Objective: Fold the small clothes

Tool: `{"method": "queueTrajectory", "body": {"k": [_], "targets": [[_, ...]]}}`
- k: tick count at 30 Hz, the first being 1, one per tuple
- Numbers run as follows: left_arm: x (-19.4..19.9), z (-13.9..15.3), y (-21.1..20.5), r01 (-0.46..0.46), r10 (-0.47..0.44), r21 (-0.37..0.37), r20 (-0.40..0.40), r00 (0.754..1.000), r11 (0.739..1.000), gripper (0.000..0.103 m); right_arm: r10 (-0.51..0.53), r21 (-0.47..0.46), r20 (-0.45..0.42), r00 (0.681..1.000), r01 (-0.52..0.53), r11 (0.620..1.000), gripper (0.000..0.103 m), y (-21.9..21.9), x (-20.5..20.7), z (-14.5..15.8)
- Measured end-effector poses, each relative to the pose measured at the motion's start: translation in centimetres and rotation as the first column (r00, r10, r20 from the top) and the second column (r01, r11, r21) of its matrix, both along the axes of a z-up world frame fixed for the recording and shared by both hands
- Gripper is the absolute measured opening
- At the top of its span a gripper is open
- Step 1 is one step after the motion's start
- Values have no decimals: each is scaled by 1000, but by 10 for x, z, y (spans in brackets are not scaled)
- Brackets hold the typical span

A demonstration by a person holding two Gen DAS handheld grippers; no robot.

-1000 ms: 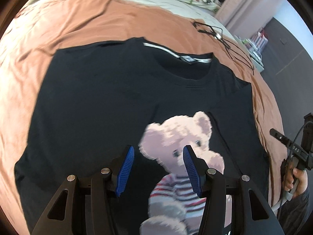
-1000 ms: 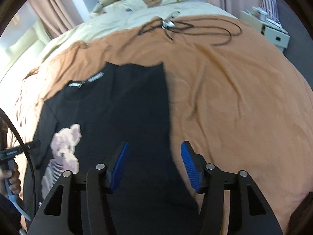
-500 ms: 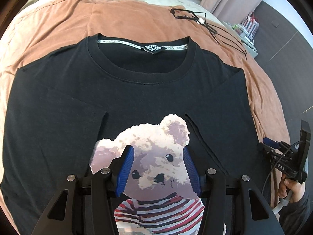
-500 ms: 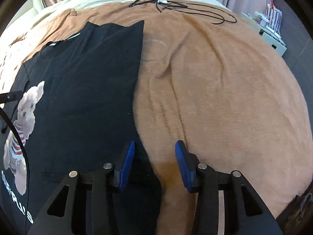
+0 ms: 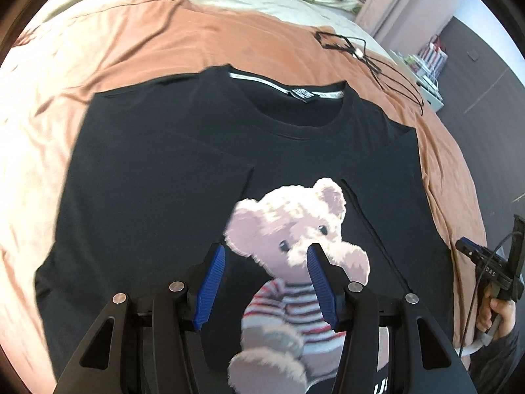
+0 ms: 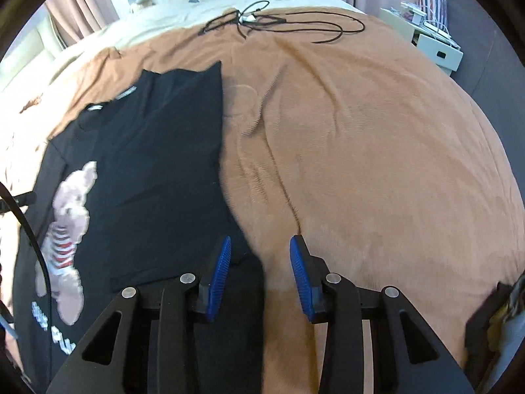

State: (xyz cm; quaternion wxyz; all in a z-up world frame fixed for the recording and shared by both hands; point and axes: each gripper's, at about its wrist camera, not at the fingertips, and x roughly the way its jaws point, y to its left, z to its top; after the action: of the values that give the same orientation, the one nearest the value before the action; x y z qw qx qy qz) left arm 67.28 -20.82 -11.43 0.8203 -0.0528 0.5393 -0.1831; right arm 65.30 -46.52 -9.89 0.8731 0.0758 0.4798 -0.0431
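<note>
Left wrist view looks down on a black T-shirt (image 5: pixel 157 197) spread flat on the brown blanket (image 5: pixel 229 39) of a bed, collar toward the far end, both sleeves folded in over the chest. A teddy bear print (image 5: pixel 288 226) in a striped jumper sits on the front. The left tongs (image 5: pixel 264 282) hang above that print with blue pads parted about halfway and nothing between them. At the right edge a hand (image 5: pixel 498 312) grips the handle of the other tool.

From the right wrist, the right tongs (image 6: pixel 259 272) sit low over the shirt's right-hand edge (image 6: pixel 242 246), where black cloth meets blanket. Their jaws have just been closing and stand fairly narrow; the hem runs between the pads, which do not press on it. A black cable (image 6: pixel 282 23) lies looped near the pillows, well apart from the shirt.
</note>
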Motion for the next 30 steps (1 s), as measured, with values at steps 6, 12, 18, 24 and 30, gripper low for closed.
{"method": "queueTrajectory", "body": {"k": [6,12,18,24,30], "targets": [[-23,28,28,-32,32,-2,33,999,999,56,15,3,37,999,-15,1000,44,13,-33,30],[-52,60,58,-57,58,-17,81,995,998,68,10,-10,76,997,-9,1000,79,33,-78,65],[-88,88,85,-60,64,-35,131,989,998,76,-20,-26,84,996,22,999,85,49,-123,85],[-124,102,110,-63,68,-36,154,986,997,77,-41,6,99,994,40,999,85,66,-163,102],[-166,111,133,-52,55,-20,179,982,998,79,-15,-37,131,991,20,999,85,87,-202,110]]}}
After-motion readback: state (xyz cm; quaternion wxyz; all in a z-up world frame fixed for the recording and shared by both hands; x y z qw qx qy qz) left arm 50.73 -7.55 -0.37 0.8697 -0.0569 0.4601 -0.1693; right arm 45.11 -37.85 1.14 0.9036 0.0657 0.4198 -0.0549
